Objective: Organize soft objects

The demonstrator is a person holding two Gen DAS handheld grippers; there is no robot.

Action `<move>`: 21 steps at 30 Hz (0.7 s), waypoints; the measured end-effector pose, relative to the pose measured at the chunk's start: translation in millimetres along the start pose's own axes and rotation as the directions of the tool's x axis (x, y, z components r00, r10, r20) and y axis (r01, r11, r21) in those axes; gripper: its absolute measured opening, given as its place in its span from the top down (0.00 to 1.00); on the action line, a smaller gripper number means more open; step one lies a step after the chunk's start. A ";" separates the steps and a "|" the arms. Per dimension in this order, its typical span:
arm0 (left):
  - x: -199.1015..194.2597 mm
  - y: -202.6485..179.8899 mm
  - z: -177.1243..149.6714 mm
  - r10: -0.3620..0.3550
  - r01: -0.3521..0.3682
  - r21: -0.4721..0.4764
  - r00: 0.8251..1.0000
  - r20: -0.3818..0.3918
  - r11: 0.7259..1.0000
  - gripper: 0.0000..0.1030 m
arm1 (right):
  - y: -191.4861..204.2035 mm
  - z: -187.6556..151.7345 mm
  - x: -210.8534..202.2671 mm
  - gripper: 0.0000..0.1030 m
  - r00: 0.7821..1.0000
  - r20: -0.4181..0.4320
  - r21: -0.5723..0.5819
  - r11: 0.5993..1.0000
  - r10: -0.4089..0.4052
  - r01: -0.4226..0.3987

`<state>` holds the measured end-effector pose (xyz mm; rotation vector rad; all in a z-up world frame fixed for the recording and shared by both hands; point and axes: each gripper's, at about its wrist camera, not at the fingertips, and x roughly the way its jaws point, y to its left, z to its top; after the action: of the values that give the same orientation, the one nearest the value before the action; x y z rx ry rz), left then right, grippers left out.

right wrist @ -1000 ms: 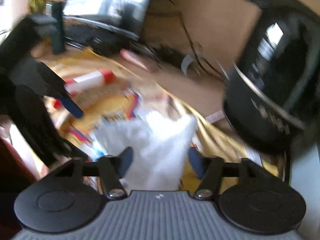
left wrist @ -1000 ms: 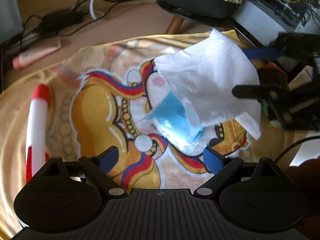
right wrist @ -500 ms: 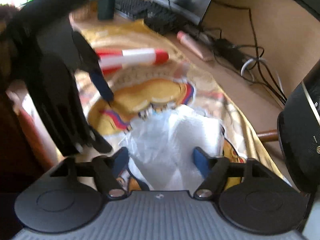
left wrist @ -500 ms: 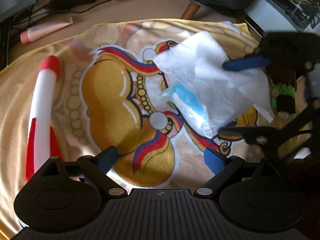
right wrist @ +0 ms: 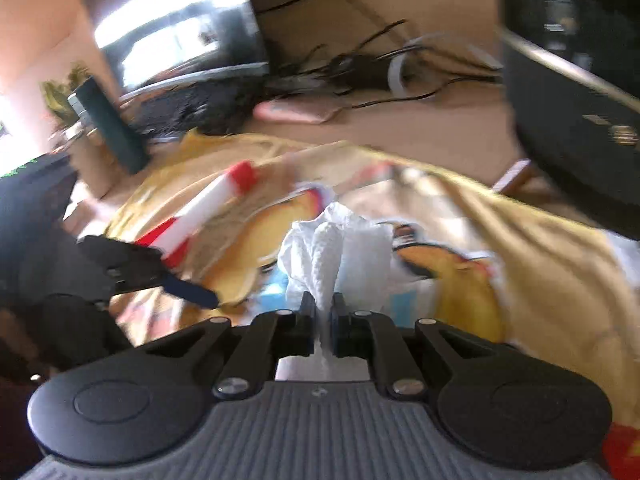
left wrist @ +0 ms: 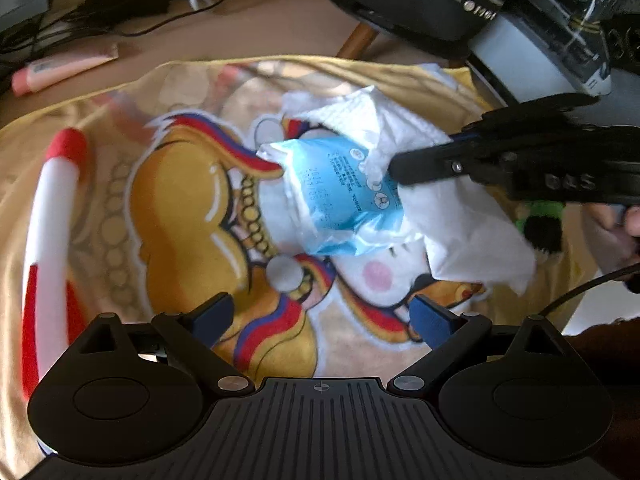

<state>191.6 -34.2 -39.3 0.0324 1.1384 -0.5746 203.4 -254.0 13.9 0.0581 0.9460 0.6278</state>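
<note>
White tissue bunches up between the fingers of the right claw, which is clamped on it; the pinched wad stands just ahead of the tips, and the loose sheet spreads beyond, over a blue tissue packet. Seen from the left wrist, the same sheet drapes down to the right of that packet, with the right claw reaching in from the right edge. Nearest that camera, the left claw stands wide apart and holds nothing; it hangs above the printed yellow cloth with the packet straight ahead of its gap. The packet's long axis seems to run roughly across the left claw's opening, so I judge the left hand better placed to take it. Farther left on the cloth lies a red-and-white tube, pointing away. Beyond the cloth, on the bare bench, sit a pink tube and tangled cables.
</note>
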 end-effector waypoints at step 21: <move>9.5 -44.8 45.6 -0.069 0.019 0.272 0.982 0.174 0.962 0.37 | -63.5 -26.5 -45.6 0.87 0.984 0.093 0.251 0.960 -0.155 0.127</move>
<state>212.9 -90.6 -16.0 0.1863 0.8783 -0.7544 194.0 -336.0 11.9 0.2409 0.9060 0.3694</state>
